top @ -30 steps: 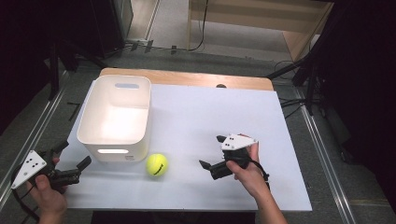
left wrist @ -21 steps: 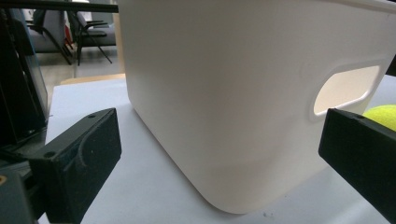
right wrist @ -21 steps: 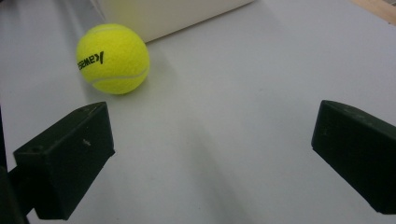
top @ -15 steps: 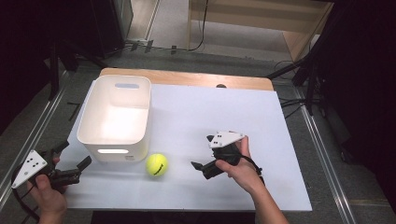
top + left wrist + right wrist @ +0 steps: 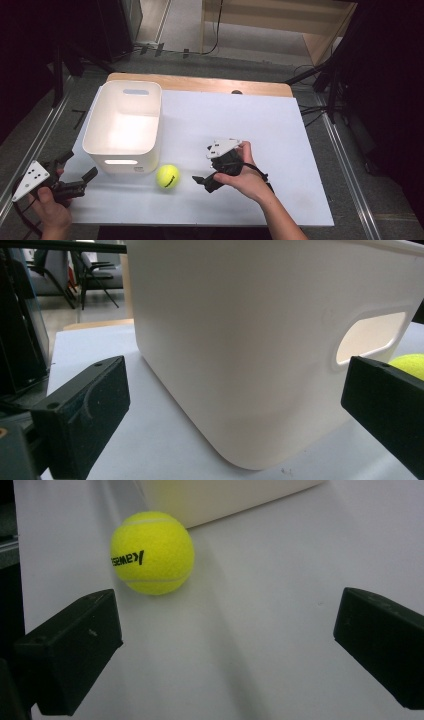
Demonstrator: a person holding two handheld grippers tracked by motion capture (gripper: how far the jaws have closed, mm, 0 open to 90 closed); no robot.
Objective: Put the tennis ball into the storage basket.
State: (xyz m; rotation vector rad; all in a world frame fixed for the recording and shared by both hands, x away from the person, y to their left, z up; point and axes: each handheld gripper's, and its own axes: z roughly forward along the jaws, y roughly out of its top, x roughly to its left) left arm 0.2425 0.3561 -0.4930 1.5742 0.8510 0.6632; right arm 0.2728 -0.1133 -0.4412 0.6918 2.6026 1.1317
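A yellow tennis ball [image 5: 168, 176] lies on the white table top, just in front of the near right corner of a white plastic bin [image 5: 124, 125]. My right gripper [image 5: 201, 165] is open, a short way to the right of the ball and pointing at it. In the right gripper view the ball [image 5: 152, 552] sits ahead and left of centre, beyond the open jaws [image 5: 225, 625]. My left gripper [image 5: 80, 165] is open at the table's near left edge, facing the bin's near wall [image 5: 240, 340]. The ball [image 5: 407, 365] peeks out behind its right jaw.
The bin is empty and has handle slots [image 5: 119, 161] in its end walls. A wooden strip [image 5: 200, 84] runs along the table's far edge. Metal rails [image 5: 345, 165] flank both sides, with cables on the floor beyond.
My right gripper has moved left across the table, closing in on the ball. The left gripper, ball and bin have stayed in place.
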